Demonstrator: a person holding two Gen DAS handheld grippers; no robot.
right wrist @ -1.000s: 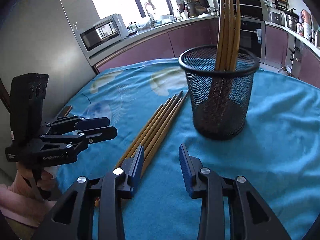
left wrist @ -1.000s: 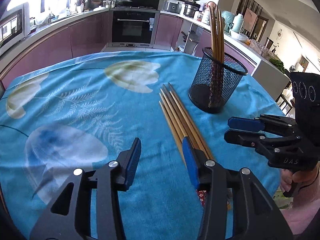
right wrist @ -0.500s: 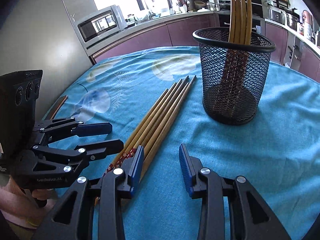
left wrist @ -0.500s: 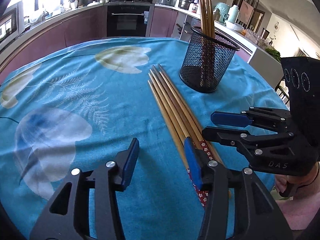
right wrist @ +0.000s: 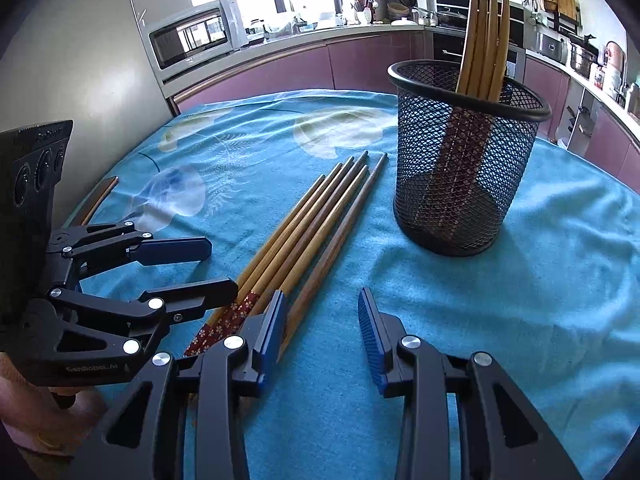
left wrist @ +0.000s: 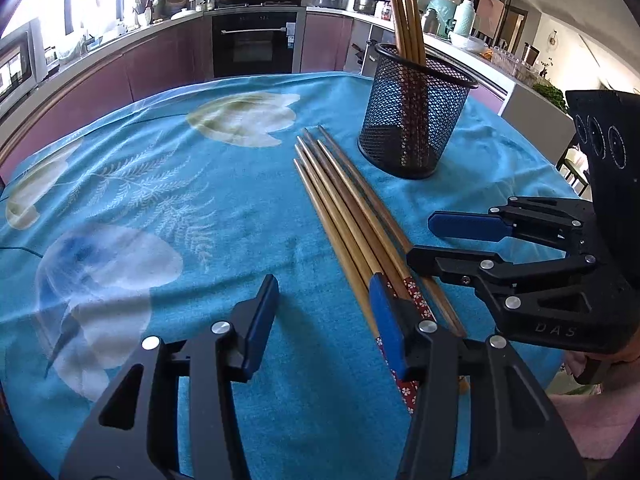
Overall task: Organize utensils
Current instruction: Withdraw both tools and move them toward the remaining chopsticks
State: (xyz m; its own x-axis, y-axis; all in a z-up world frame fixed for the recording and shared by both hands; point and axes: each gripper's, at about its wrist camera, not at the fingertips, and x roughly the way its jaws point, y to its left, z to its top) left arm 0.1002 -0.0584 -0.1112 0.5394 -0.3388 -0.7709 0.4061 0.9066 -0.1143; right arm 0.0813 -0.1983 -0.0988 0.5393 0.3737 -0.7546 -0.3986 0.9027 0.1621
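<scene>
Several wooden chopsticks lie side by side on the blue tablecloth, their red patterned ends toward me. A black mesh holder stands upright just beyond them, with several chopsticks standing in it. My left gripper is open and holds nothing; its right finger sits over the patterned ends. My right gripper is open too, with only bare cloth between its fingers. Its left finger rests beside the outermost chopstick. The two grippers face each other across the bundle's near end.
The round table's cloth spreads wide to the left of the bundle. Kitchen counters, an oven and a microwave ring the table. A chair back shows at the table's left edge. A hand holds the right gripper.
Both grippers have edged closer to each other around the chopsticks' patterned ends, and each looks larger in the other's view. Chopsticks and holder have not moved on the table.
</scene>
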